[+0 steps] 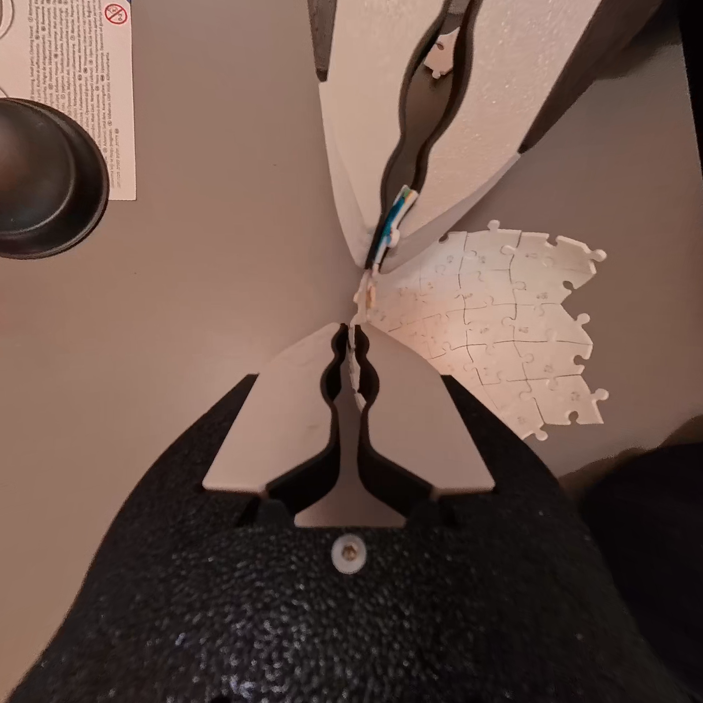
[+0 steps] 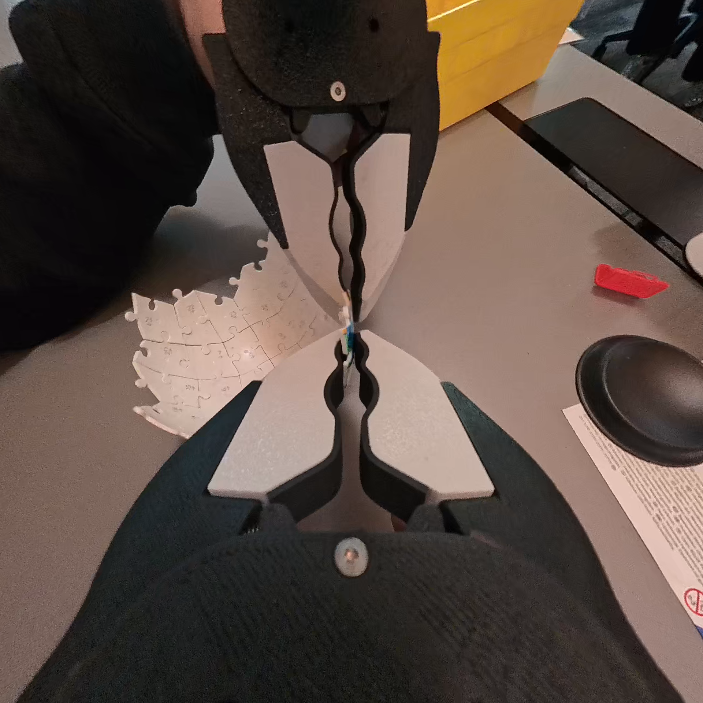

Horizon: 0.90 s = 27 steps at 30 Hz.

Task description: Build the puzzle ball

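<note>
A curved, partly built puzzle ball shell [image 1: 494, 331] rests on the grey table with its white numbered inner side showing. It also shows in the right wrist view [image 2: 205, 342]. My left gripper [image 1: 350, 329] is shut on the shell's near edge. In the right wrist view it comes down from the top [image 2: 352, 315]. My right gripper [image 2: 352, 338] is shut on a single puzzle piece [image 2: 347, 344] with a blue and green printed face. It holds the piece edge-on against the shell's rim, tip to tip with the left gripper. The right gripper [image 1: 374, 262] and piece [image 1: 393, 218] also show in the left wrist view.
A round black stand [image 2: 646, 399] sits on a printed paper leaflet [image 2: 639, 502] at the right. Behind are a red plastic part [image 2: 627, 283], a flat black device [image 2: 608, 152] and a yellow bin [image 2: 494, 57]. A dark sleeve [image 2: 95, 152] lies left. A small white piece [image 1: 441, 57] shows behind the right gripper. Both grippers' tips are close together, under 4 cm apart.
</note>
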Motion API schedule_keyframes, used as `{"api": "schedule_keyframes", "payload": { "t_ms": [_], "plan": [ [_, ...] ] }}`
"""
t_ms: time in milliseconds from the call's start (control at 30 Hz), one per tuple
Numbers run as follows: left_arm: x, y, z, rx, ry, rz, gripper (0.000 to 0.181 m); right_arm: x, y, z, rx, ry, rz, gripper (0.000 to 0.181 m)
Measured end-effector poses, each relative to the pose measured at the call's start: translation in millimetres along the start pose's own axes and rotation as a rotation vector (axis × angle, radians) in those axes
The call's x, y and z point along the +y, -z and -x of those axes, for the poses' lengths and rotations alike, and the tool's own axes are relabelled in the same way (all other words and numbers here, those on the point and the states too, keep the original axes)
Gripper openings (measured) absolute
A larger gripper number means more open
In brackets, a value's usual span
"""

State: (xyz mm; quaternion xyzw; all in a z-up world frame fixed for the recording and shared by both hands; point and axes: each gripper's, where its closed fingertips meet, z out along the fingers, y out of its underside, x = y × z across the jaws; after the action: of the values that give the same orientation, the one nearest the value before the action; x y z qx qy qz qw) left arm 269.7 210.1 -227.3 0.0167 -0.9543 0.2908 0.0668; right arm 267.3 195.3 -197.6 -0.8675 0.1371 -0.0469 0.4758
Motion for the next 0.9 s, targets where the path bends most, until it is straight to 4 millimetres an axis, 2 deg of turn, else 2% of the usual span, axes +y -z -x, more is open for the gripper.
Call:
{"api": "schedule_keyframes", "payload": {
  "t_ms": [33, 167, 300, 433, 600, 733, 900],
  "plan": [
    [0.5, 0.5, 0.7, 0.002, 0.011, -0.007, 0.004, -0.5, -0.8, 0.3, -0.006, 0.008, 0.005, 0.003],
    [1.4, 10.3, 3.2, -0.008, 0.045, -0.060, 0.012, -1.9, -5.5, -4.8, -0.008, 0.018, 0.031, 0.003],
    [7.4, 21.5, 3.8, -0.007, 0.134, -0.080, 0.010, -1.8, -10.2, -5.2, -0.026, 0.030, 0.066, 0.003],
    [10.0, 21.4, -0.2, 0.029, 0.189, -0.075, 0.007, -1.5, -14.4, -4.0, -0.038, 0.028, 0.082, 0.003],
    [24.3, 21.3, 0.3, 0.020, 0.259, 0.001, 0.008, 7.2, -17.4, -0.2, -0.044, 0.012, 0.109, 0.003],
    [28.6, 33.7, 3.4, -0.060, 0.284, 0.017, 0.016, 11.7, -17.9, 2.0, -0.043, -0.010, 0.120, 0.003],
    [45.5, 42.4, -12.2, -0.077, 0.320, 0.136, 0.020, 20.9, -18.6, 7.9, -0.041, -0.028, 0.151, 0.003]
  ]
}}
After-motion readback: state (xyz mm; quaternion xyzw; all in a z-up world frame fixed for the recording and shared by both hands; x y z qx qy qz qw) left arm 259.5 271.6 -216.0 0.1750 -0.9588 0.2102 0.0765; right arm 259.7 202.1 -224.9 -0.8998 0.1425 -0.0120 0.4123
